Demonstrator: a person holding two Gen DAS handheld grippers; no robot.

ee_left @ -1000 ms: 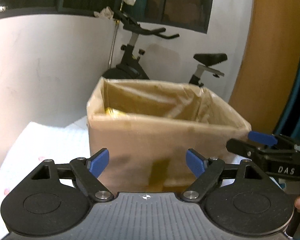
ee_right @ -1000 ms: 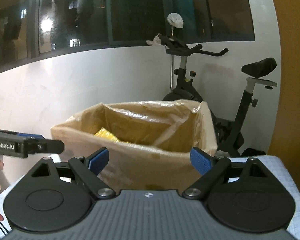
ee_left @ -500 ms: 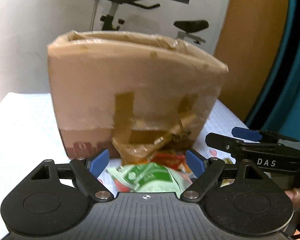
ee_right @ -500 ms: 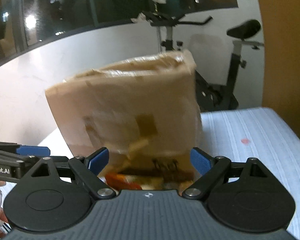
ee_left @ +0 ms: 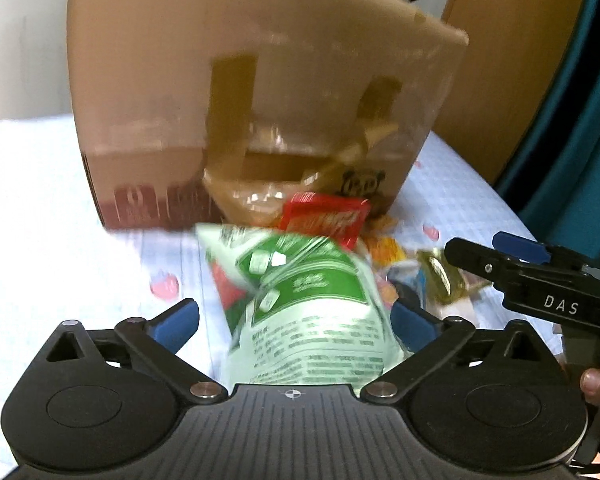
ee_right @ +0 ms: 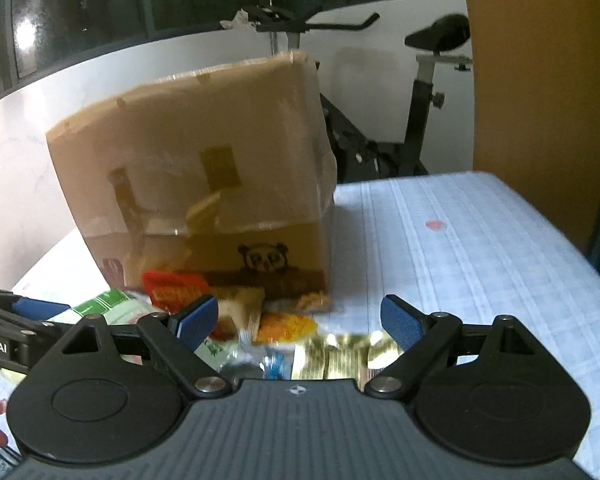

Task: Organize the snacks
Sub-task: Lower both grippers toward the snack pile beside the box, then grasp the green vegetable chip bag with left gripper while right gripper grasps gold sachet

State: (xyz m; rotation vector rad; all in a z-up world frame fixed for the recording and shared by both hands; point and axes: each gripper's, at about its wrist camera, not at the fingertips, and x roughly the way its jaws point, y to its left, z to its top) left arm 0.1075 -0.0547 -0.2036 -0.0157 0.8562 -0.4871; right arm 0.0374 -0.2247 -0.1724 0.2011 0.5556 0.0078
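Left gripper [ee_left: 294,318] jaws opening, green snack bag [ee_left: 300,300] between them, unpinched; right gripper [ee_right: 299,318] spread, empty. Snack pile [ee_right: 260,320] on pale checked tabletop [ee_right: 480,248] against taped cardboard box [ee_right: 204,168]. Exercise bike [ee_right: 380,80], white wall behind.

"DAS" on the right claw [ee_left: 512,264] body, "bot.AI" – cut off – on the left claw [ee_right: 16,312] body
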